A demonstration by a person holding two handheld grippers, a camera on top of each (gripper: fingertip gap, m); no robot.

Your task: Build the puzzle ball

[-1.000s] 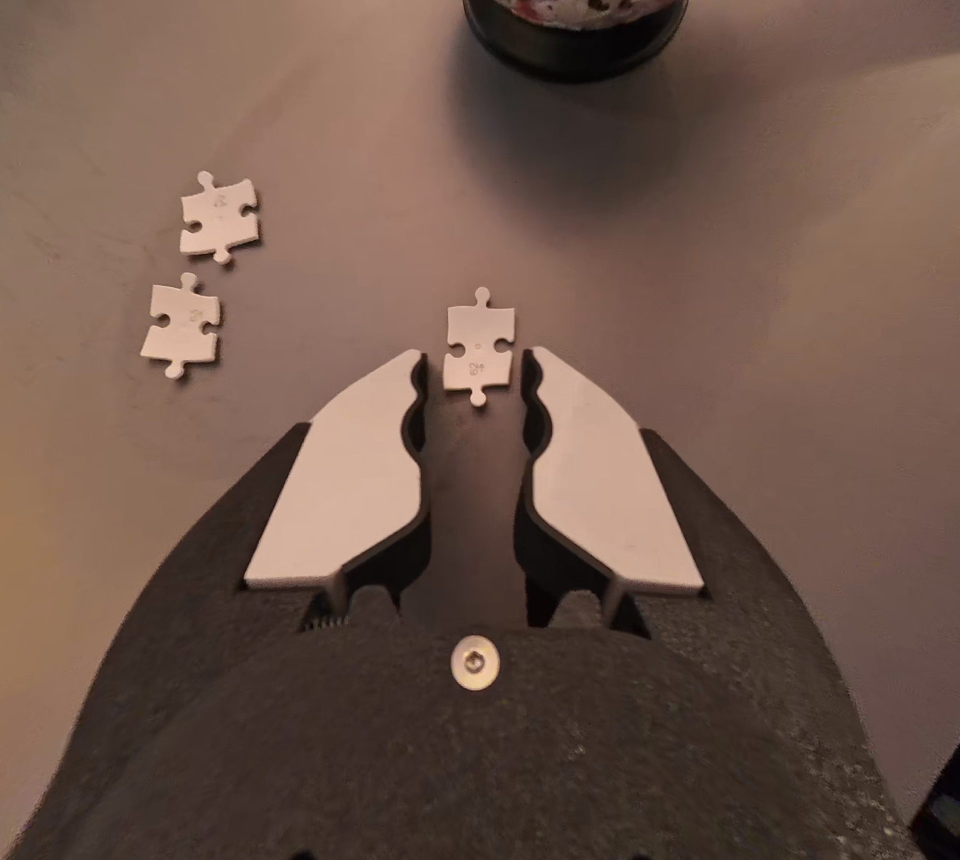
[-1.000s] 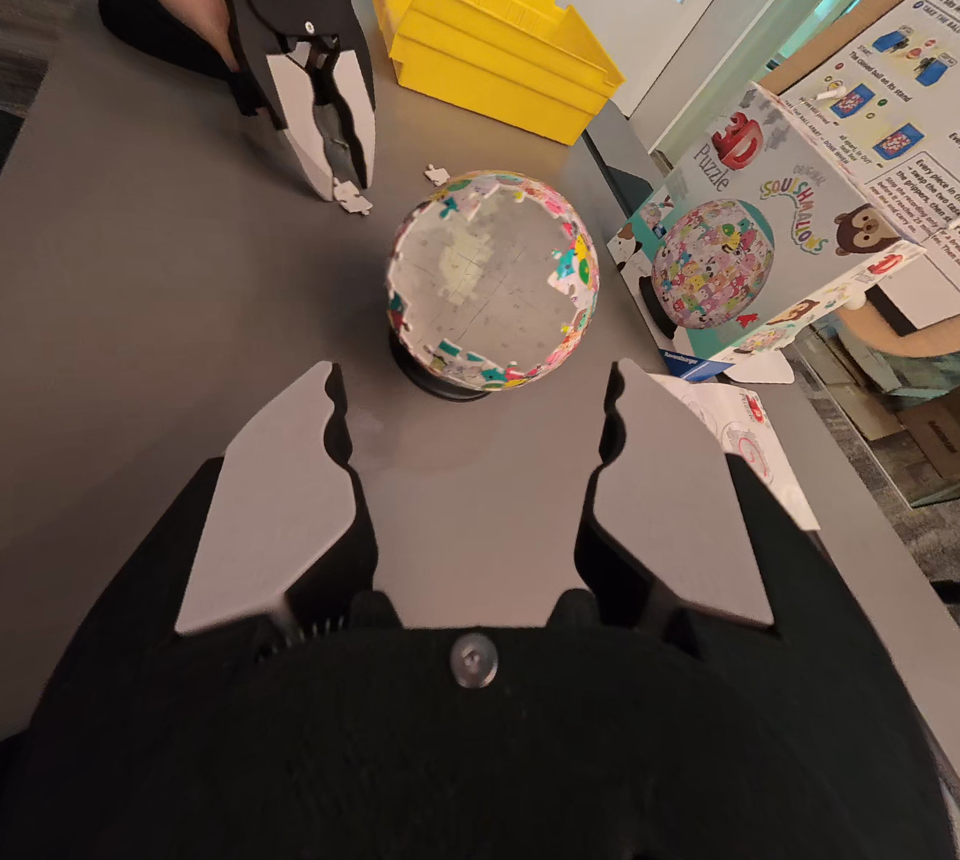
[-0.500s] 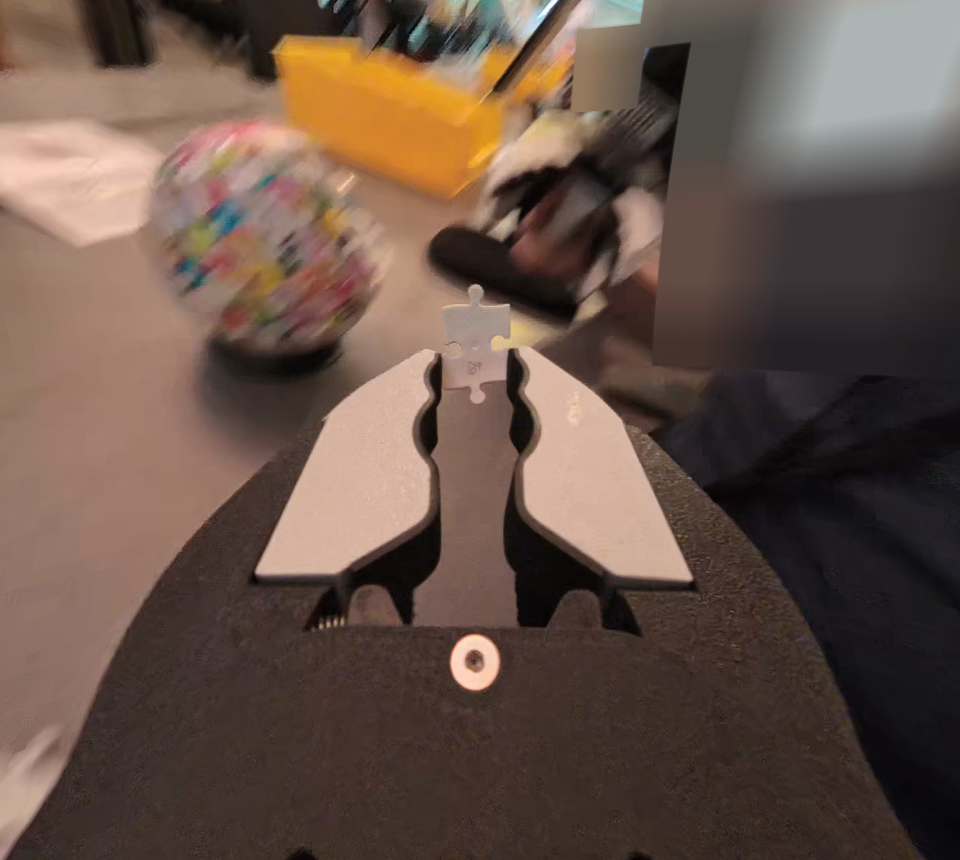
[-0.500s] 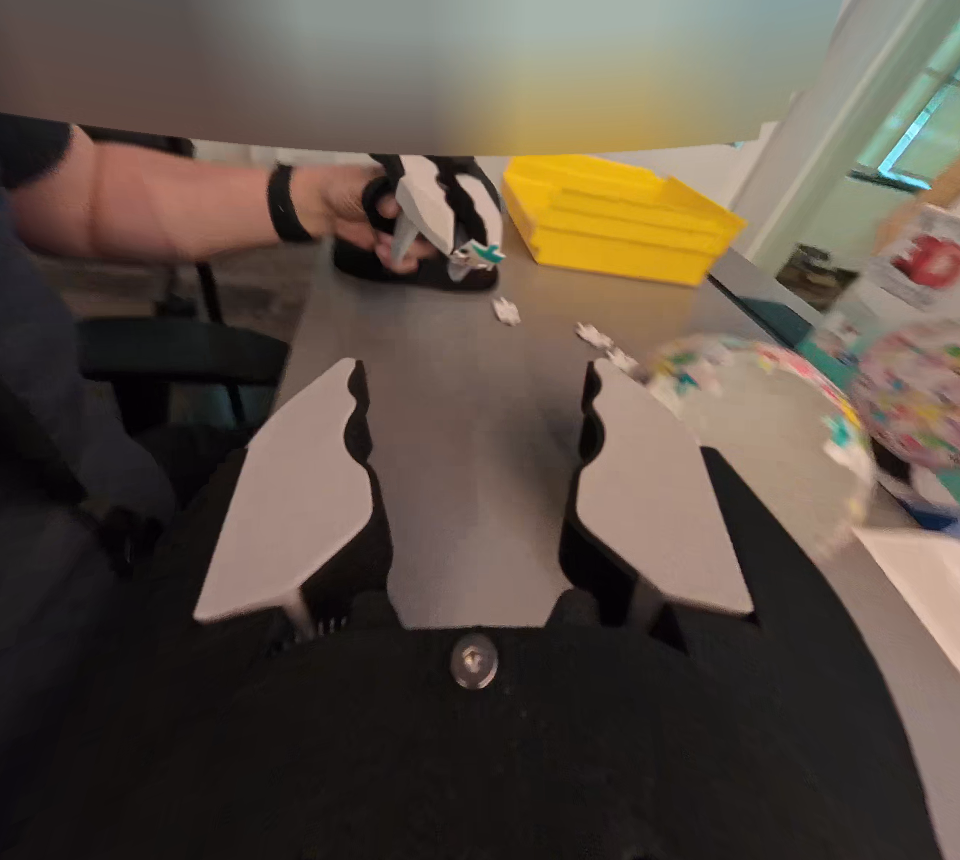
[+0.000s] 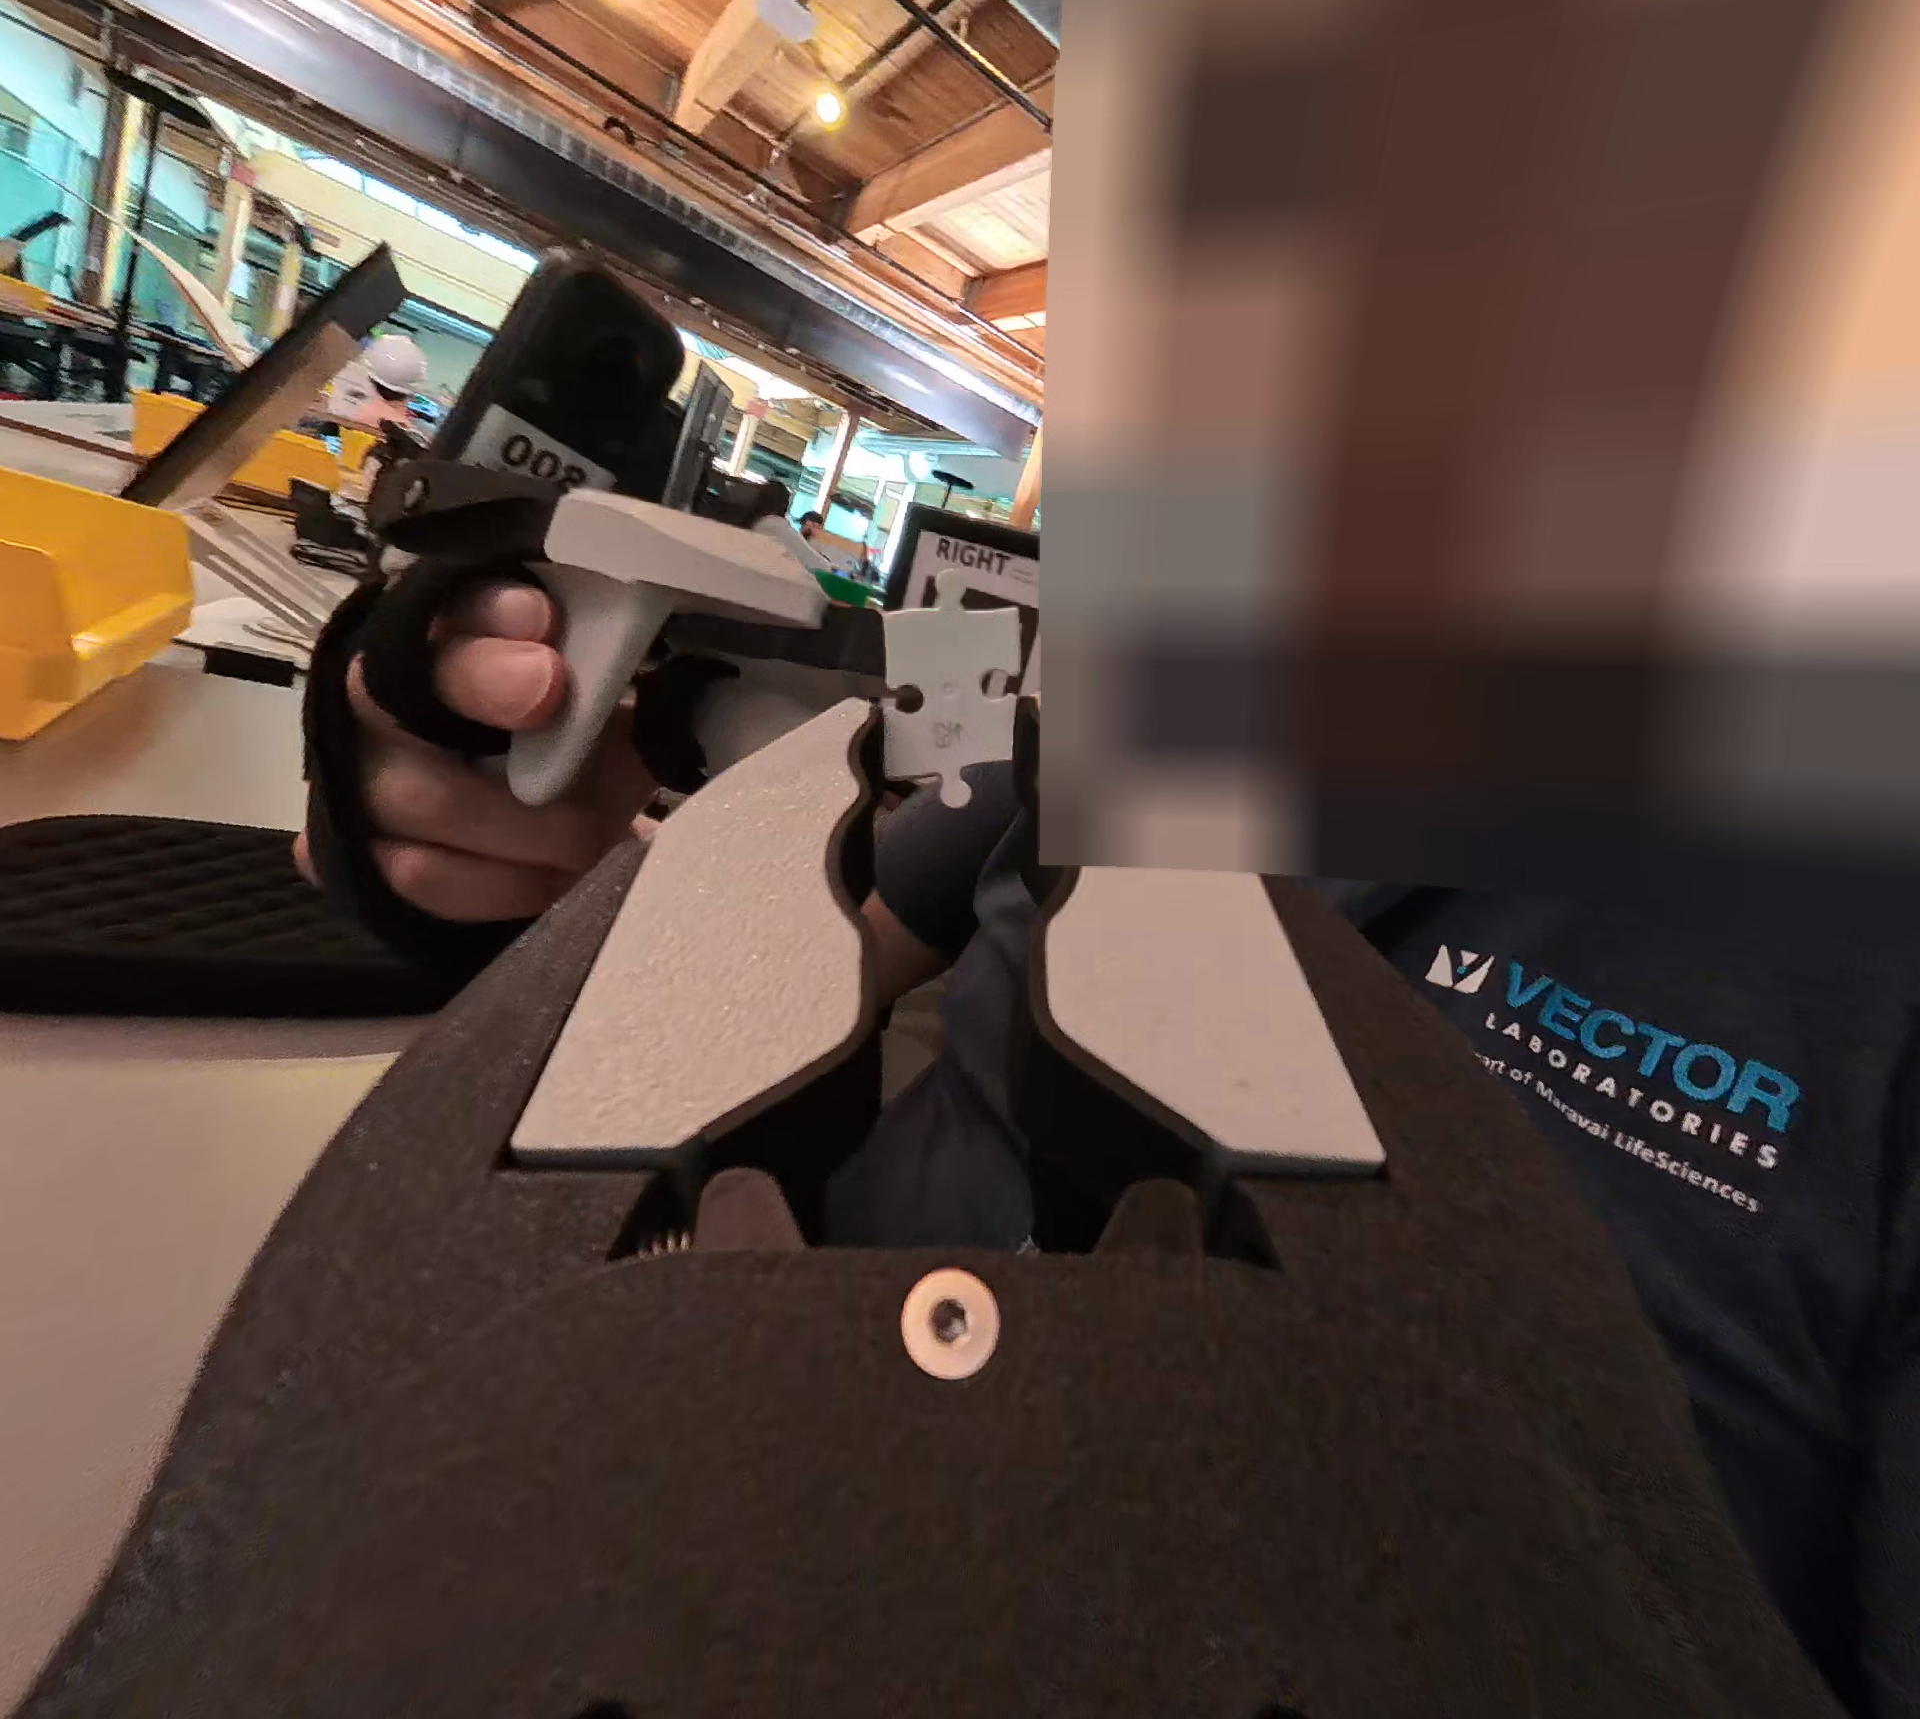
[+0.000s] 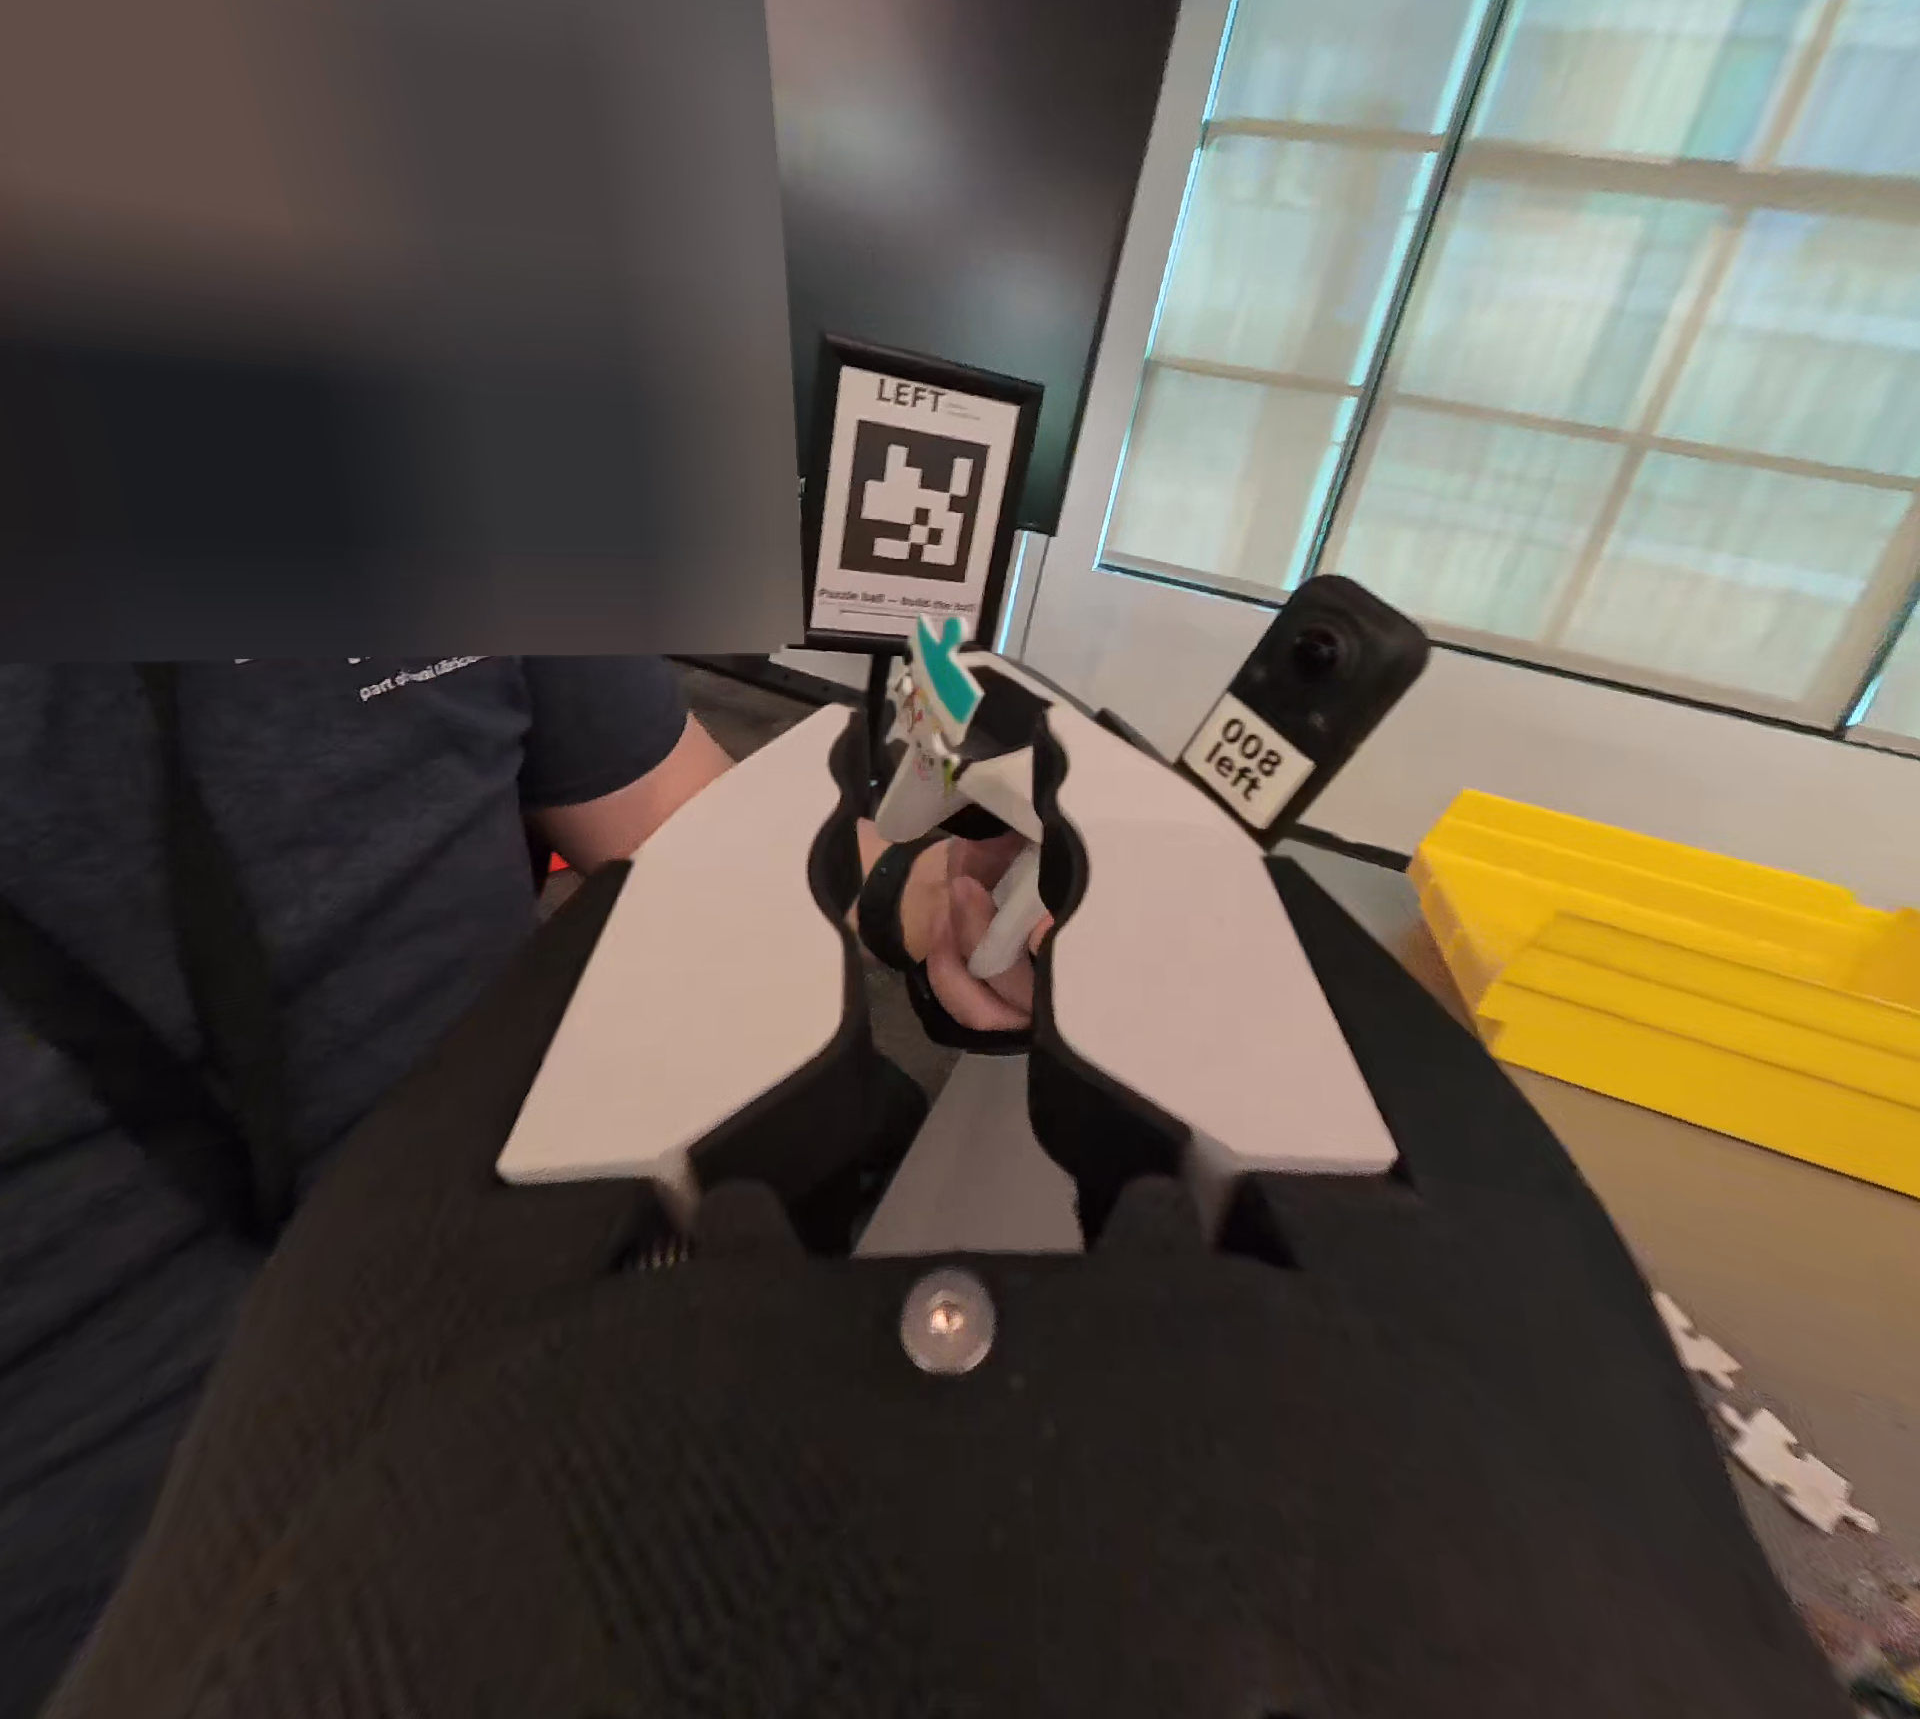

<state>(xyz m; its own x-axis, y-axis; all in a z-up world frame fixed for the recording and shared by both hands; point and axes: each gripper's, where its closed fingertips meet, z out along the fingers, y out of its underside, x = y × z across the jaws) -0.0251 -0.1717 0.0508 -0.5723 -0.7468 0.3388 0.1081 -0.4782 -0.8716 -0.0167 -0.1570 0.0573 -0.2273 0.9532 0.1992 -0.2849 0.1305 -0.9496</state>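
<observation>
Piece (image 5: 951, 698) sits pinched at the tips of the left gripper (image 5: 948, 739), held up in the air, white back toward the left wrist view; the right wrist view shows its printed teal face (image 6: 935, 693). Right gripper (image 6: 948, 776) has its jaws partly apart around nothing, tips framing the piece; whether they touch it is unclear. Only the right view shows loose pieces (image 6: 1792, 1482) at the table's (image 6: 1704, 1191) near edge, beside yellow bins (image 6: 1704, 973).

On the table (image 6: 1662, 1181) we see bins (image 6: 1704, 973), with, seemingly, loose puzzle pieces (image 6: 1787, 1482) just before them
</observation>
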